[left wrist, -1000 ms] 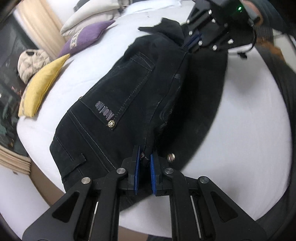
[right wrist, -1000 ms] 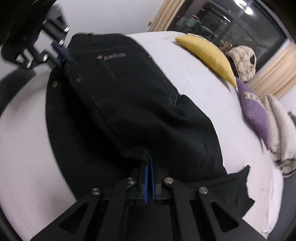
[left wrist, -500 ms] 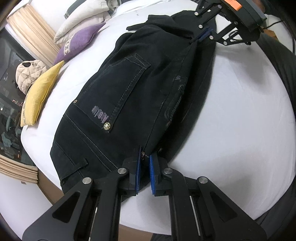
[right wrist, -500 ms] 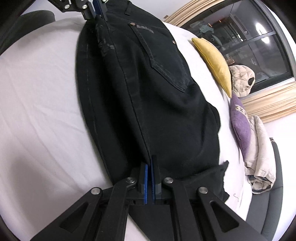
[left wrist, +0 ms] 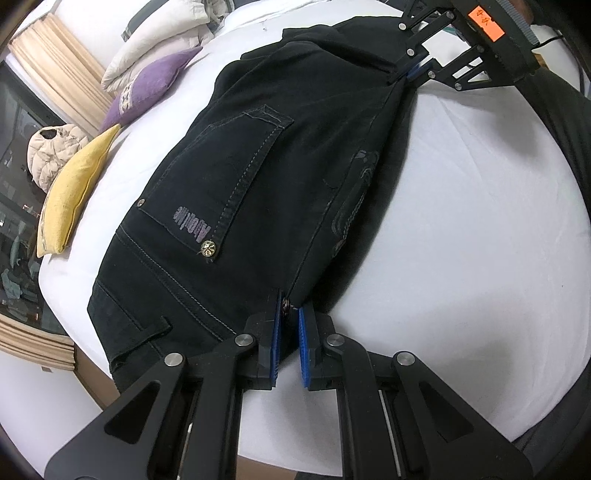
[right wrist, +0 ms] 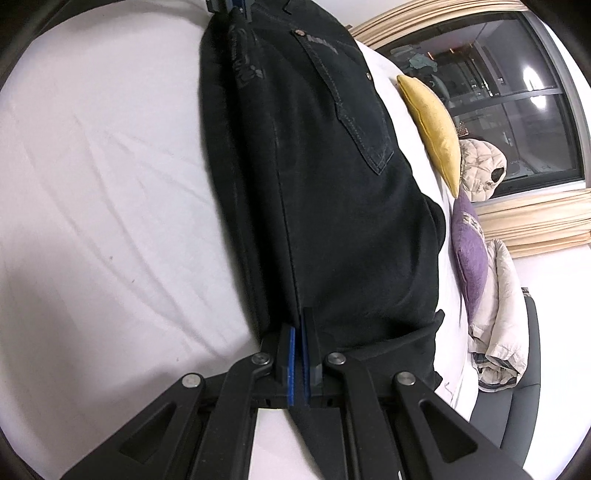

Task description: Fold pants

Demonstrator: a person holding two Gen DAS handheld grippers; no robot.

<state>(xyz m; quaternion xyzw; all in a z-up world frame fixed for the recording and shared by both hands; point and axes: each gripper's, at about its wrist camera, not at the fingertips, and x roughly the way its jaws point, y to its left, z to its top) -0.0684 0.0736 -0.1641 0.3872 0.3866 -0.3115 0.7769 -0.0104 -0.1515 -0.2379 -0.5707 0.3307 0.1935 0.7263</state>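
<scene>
Black denim pants (left wrist: 266, 177) lie stretched over the white bed (left wrist: 480, 221), back pocket up, folded lengthwise along the seam. My left gripper (left wrist: 289, 314) is shut on the waistband edge by a metal button. My right gripper (right wrist: 298, 332) is shut on the folded edge at the leg end; it also shows in the left wrist view (left wrist: 415, 70) at the far end. The pants (right wrist: 314, 166) run taut between both grippers. The left gripper's blue pads show at the top of the right wrist view (right wrist: 231, 5).
A yellow cushion (left wrist: 70, 195), a purple cushion (left wrist: 147, 85) and a beige puffer jacket (left wrist: 48, 155) lie along the far side of the bed by a dark window (right wrist: 517, 92). More bedding (right wrist: 498, 332) is piled at the head. A dark chair (right wrist: 517, 406) stands beside it.
Both grippers have pulled apart and lowered, so the pants now lie stretched and flatter on the bed. Both grips have held.
</scene>
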